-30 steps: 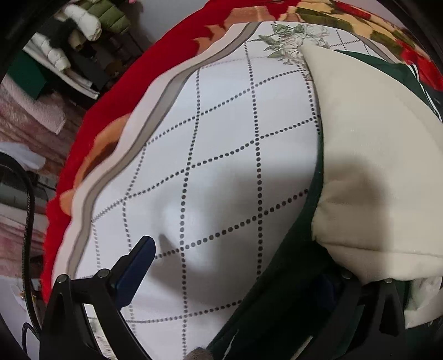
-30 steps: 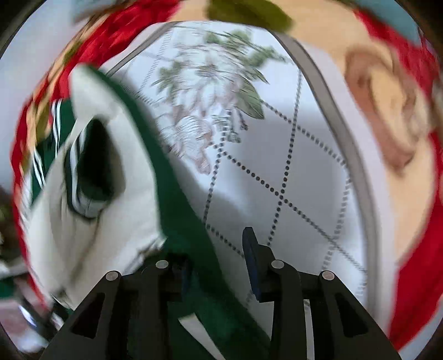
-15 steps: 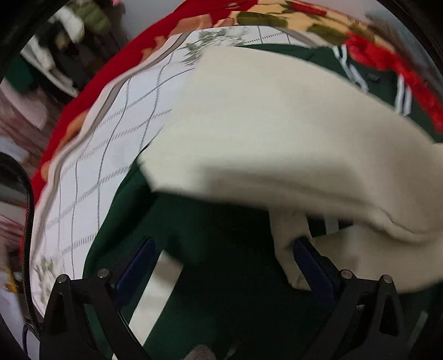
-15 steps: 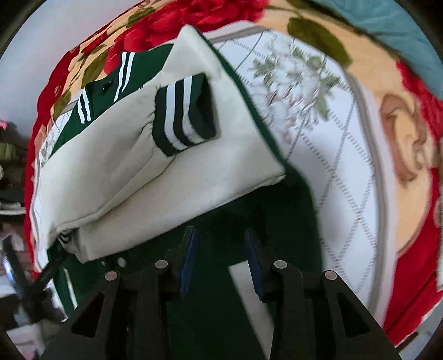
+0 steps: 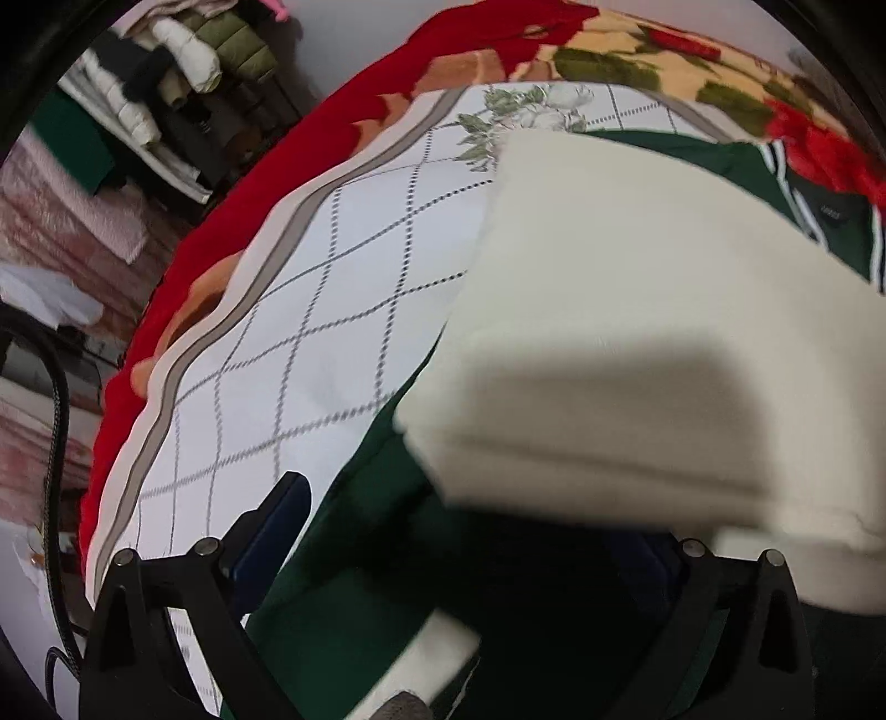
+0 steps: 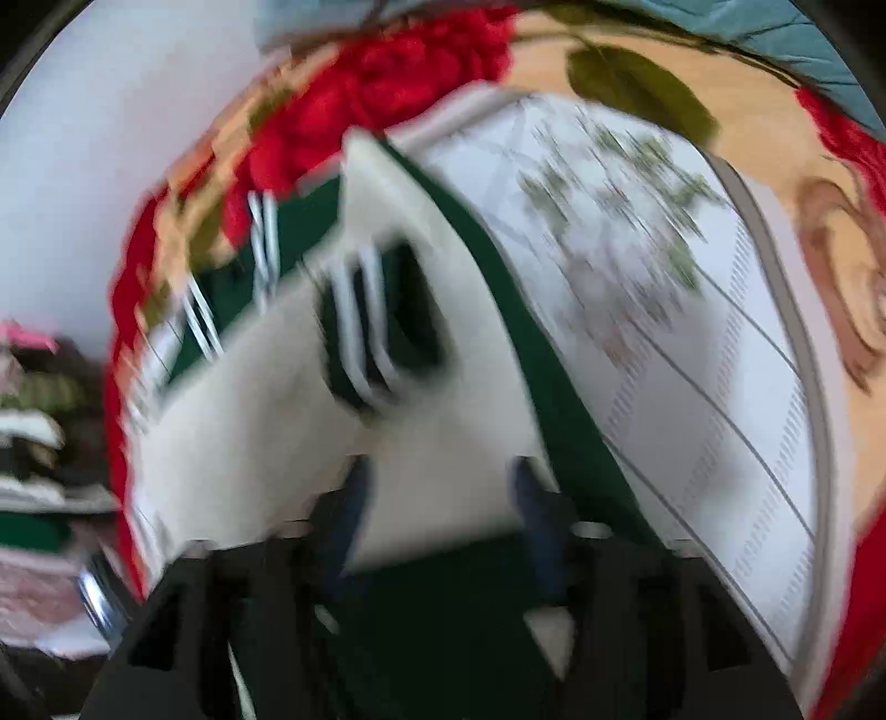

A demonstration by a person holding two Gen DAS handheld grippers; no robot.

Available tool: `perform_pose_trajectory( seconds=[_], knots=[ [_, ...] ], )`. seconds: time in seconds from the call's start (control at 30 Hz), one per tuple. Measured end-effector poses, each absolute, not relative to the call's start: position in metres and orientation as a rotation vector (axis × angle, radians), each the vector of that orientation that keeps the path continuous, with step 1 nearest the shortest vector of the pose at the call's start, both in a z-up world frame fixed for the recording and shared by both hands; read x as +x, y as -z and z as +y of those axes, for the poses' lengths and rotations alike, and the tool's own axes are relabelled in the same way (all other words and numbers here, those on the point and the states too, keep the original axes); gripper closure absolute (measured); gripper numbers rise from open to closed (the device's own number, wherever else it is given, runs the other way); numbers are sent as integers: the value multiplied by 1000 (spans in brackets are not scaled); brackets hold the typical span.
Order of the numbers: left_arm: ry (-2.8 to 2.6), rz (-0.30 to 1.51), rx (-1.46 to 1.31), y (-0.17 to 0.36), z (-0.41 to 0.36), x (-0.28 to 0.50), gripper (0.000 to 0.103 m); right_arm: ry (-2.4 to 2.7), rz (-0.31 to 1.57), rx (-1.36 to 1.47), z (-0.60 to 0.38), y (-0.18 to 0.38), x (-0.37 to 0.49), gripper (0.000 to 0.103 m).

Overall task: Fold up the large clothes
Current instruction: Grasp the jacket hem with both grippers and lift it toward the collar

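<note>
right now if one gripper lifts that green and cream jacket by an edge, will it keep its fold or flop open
Probably flop. The jacket is soft cloth that bends over itself in thick, rounded layers, so a lifted edge would likely sag and unfold. It looks bulky, so perhaps fairly heavy for one grip. The striped cuff lies loose on top and would likely slide off.

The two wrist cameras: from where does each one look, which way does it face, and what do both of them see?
Left wrist: sits on the left gripper, facing steeply down at the jacket and checked bedspread; only its own open fingers show.
Right wrist: sits on the right gripper, facing down at the jacket's striped cuff; blurred; its jaws have just been opening, cream fabric between them.
Shared: the green and cream jacket, the checked bedspread, the red floral blanket.
</note>
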State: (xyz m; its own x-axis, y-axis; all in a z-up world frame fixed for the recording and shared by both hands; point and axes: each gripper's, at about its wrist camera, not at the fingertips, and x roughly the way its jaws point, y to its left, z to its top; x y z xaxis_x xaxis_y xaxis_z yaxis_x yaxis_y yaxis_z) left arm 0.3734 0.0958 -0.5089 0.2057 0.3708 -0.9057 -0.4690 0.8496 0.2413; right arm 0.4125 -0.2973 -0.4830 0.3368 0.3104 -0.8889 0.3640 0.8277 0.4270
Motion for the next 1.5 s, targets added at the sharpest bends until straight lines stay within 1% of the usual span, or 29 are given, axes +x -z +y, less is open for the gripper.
perform_pose_trajectory(
  seconds=[0.03, 0.1, 0.17, 0.2, 0.23, 0.3, 0.33, 0.4, 0.47, 0.53, 0.57, 0.6, 0.67, 0.73, 0.8, 0.87, 0.93, 0.97, 1.0, 1.07, 1.13, 1.2, 1.27, 1.3, 1.33, 1.37, 1.4, 1.47, 1.5],
  knots=[
    [-586, 1226, -101, 507, 96, 371, 0, 37, 1232, 648, -297, 485, 427, 19],
    [-591, 1216, -105, 502, 94, 366, 0, 41, 1234, 678, -294, 498, 456, 18],
    [-602, 1209, -95, 500, 92, 361, 0, 18, 1285, 699, -288, 515, 481, 18],
    [-606, 1205, -93, 499, 92, 360, 0, 3, 1316, 693, -283, 524, 492, 19],
    [-611, 1201, -92, 499, 94, 360, 0, -40, 1338, 678, -275, 535, 502, 25],
    [-623, 1190, -88, 495, 97, 357, 0, -34, 1378, 551, -264, 543, 509, 90],
    [-627, 1185, -86, 492, 99, 354, 0, -10, 1364, 502, -266, 538, 508, 90],
    [-641, 1167, -80, 482, 106, 343, 0, 40, 1311, 495, -280, 523, 500, 93],
    [-647, 1159, -71, 472, 112, 329, 0, 86, 1310, 455, -295, 514, 492, 92],
    [-636, 1179, -63, 467, 115, 313, 0, 87, 1389, 421, -303, 519, 484, 87],
    [-627, 1196, -56, 465, 115, 302, 0, 73, 1425, 432, -306, 519, 479, 80],
    [-615, 1218, -46, 463, 114, 291, 0, 48, 1455, 450, -307, 514, 470, 78],
    [-589, 1262, -22, 462, 109, 268, 0, 6, 1482, 437, -302, 499, 446, 77],
    [-556, 1319, -1, 463, 100, 245, 0, -49, 1505, 393, -289, 479, 411, 74],
    [-516, 1388, 3, 467, 89, 221, 0, -85, 1543, 360, -271, 468, 378, 61],
    [-476, 1448, 5, 474, 76, 204, 0, -132, 1615, 366, -249, 464, 332, 57],
    [-444, 1489, 4, 482, 62, 194, 0, -156, 1691, 376, -228, 470, 290, 57],
    [-429, 1500, 16, 488, 54, 190, 0, -164, 1729, 393, -216, 477, 268, 55],
    [-418, 1507, 44, 495, 45, 186, 0, -171, 1754, 405, -208, 482, 252, 46],
    [-400, 1520, 90, 511, 31, 183, 0, -173, 1827, 439, -181, 506, 223, 35],
    [-391, 1539, 115, 526, 23, 182, 0, -187, 1848, 426, -151, 527, 207, 34],
    [-394, 1542, 116, 536, 20, 181, 0, -157, 1839, 280, -125, 545, 199, 28],
    [-394, 1540, 107, 539, 20, 180, 0, -115, 1826, 154, -104, 561, 195, 28],
    [-393, 1538, 102, 539, 21, 180, 0, -78, 1797, 134, -100, 564, 193, 31],
    [-390, 1537, 100, 539, 21, 180, 0, -36, 1777, 118, -98, 565, 191, 38],
    [-385, 1538, 100, 539, 21, 180, 0, -6, 1763, 78, -94, 565, 190, 53],
    [-382, 1538, 99, 539, 22, 181, 0, 5, 1753, 74, -92, 563, 189, 66],
    [-382, 1535, 97, 538, 24, 180, 0, 15, 1761, 147, -92, 557, 190, 77],
    [-380, 1535, 92, 538, 27, 180, 0, -12, 1770, 191, -90, 554, 190, 87]
  ],
)
